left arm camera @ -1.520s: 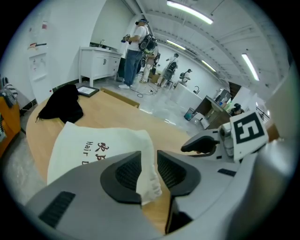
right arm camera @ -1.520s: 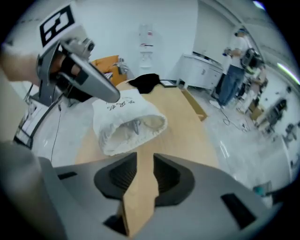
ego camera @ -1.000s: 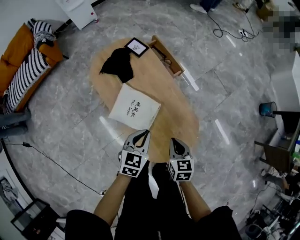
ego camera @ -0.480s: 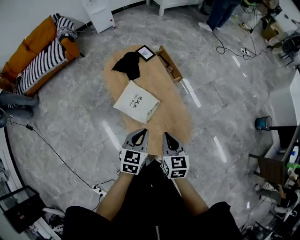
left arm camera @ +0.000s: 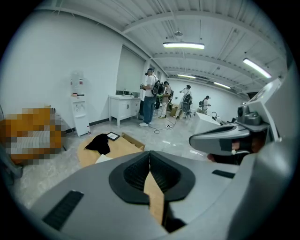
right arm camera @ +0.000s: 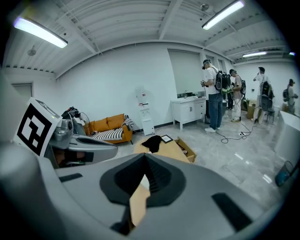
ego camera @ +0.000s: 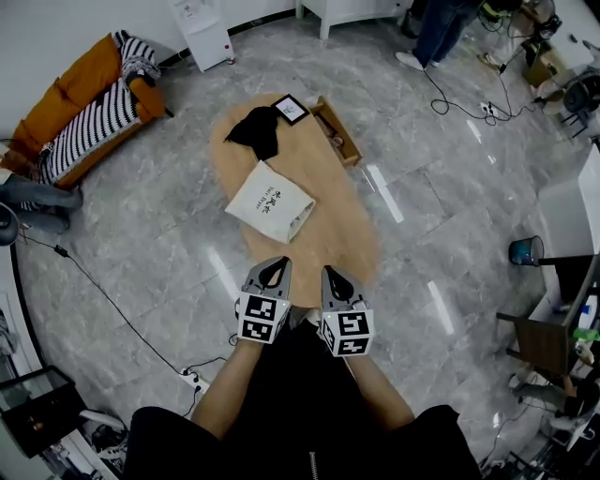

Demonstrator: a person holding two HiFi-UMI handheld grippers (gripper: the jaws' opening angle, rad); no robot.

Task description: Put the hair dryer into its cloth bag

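A white cloth bag (ego camera: 269,201) with dark print lies flat in the middle of the oval wooden table (ego camera: 333,230). A black item (ego camera: 255,133) lies at the table's far end; I cannot tell its shape. No hair dryer shows clearly. My left gripper (ego camera: 275,268) and right gripper (ego camera: 335,276) hang side by side at the table's near edge, well short of the bag. Both are shut with nothing between the jaws, as the left gripper view (left arm camera: 150,158) and the right gripper view (right arm camera: 145,163) confirm.
A framed picture (ego camera: 290,109) and a wooden tray (ego camera: 337,131) sit at the table's far right. An orange sofa (ego camera: 84,122) stands at the left, a white cabinet (ego camera: 202,28) behind. A cable (ego camera: 112,300) runs across the floor. People stand far back (left arm camera: 151,96).
The view has pulled up and back, so the table looks smaller and farther. Both grippers rose, drew closer together and now sit at the table's near edge, still shut.
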